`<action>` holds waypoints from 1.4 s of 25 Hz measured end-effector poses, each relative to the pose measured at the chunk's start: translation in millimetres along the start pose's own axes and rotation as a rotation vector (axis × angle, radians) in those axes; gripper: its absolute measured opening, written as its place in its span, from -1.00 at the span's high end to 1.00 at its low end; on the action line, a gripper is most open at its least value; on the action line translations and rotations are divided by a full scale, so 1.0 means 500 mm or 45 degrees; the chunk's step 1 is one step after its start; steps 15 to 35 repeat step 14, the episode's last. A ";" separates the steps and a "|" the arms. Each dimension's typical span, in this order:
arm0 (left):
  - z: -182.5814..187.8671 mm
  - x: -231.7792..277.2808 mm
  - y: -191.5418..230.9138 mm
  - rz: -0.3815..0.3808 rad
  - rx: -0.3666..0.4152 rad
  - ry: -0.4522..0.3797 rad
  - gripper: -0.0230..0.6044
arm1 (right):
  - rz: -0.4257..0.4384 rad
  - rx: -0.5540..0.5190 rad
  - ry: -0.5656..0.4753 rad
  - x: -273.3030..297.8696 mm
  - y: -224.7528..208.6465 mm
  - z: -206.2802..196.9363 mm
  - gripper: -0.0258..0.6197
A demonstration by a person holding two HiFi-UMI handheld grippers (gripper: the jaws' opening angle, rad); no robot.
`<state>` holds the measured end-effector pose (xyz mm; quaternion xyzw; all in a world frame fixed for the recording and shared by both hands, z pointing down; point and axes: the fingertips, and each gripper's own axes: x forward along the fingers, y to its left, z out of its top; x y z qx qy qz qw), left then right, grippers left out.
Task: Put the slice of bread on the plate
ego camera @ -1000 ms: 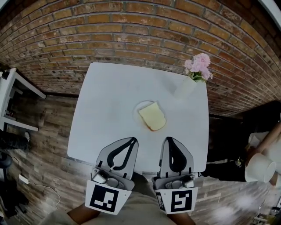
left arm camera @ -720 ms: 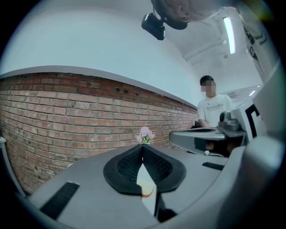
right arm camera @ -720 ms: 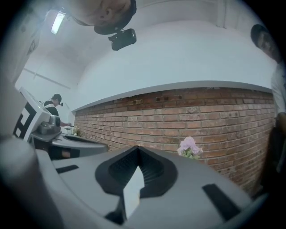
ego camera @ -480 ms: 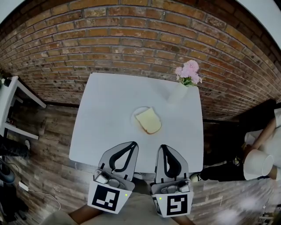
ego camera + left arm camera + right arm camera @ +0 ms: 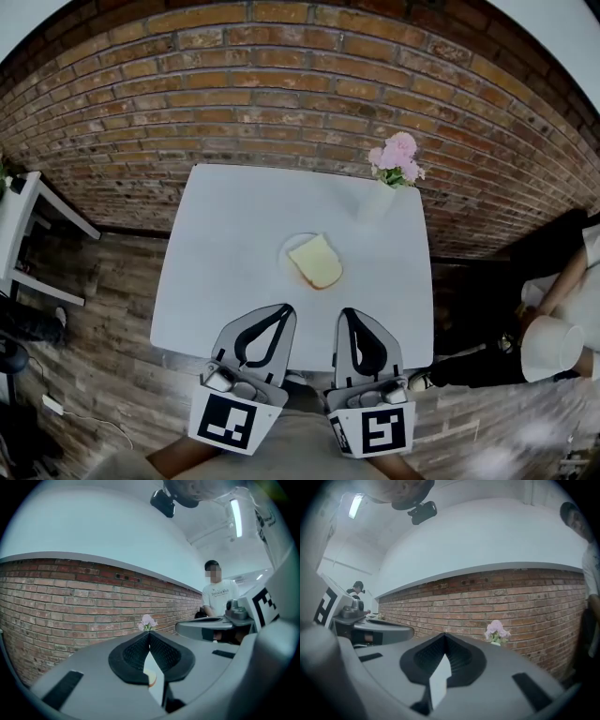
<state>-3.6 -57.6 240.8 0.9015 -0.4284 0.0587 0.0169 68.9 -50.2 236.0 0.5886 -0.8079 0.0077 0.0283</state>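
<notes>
The left hand-held gripper (image 5: 274,317) and the right hand-held gripper (image 5: 356,321) hang side by side over the near edge of the bench (image 5: 220,244). Each has its jaws pressed together at the tips with nothing between them, likely because nothing is left to grip. The slice of bread (image 5: 315,261) lies flat on the plate (image 5: 285,251) at the middle of the bench, well apart from both, so the task looks done. The vase of flowers (image 5: 382,192) stands out of the way near the far right corner.

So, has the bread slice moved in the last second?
No. The bread slice still lies on the plate, just as far from the flower vase on the table; only the view shifted.
</notes>
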 end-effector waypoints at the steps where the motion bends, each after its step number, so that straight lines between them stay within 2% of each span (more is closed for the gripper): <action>1: 0.000 0.001 -0.001 -0.001 0.005 -0.001 0.90 | 0.005 -0.001 0.003 0.000 0.000 -0.002 0.90; 14: -0.017 0.002 -0.014 0.019 0.005 0.022 0.90 | 0.083 0.007 0.012 -0.002 0.014 -0.017 0.90; 35: -0.017 0.002 -0.014 0.019 0.005 0.022 0.90 | 0.083 0.007 0.012 -0.002 0.014 -0.017 0.90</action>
